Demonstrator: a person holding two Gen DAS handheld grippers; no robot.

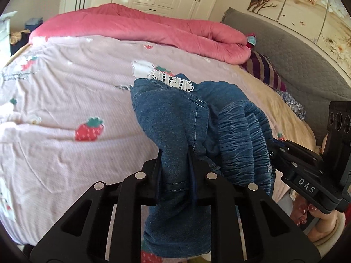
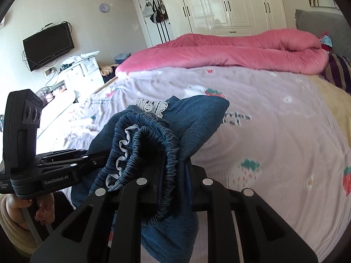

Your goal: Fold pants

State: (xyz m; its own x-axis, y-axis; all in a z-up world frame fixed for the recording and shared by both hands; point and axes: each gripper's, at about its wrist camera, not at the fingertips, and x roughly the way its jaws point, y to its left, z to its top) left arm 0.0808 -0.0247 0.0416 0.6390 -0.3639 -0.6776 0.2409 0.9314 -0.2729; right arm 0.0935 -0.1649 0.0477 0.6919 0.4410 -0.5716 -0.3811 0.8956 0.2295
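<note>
**Denim bunched between two grippers over the bed**

Blue denim pants, gathered, hang above the pink strawberry sheet. Left gripper pinches a denim fold; right gripper clamps the elastic waistband. Beyond: rolled pink quilt, white wardrobe.

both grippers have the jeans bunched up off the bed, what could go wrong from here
1. The left gripper pinches only a narrow fold of the denim pants, so the fabric might slip out.
2. The right gripper clamps the gathered elastic waistband close to the left one, so the pants may come down crumpled on the strawberry bedsheet.
3. The white lace trim could snag.
</note>
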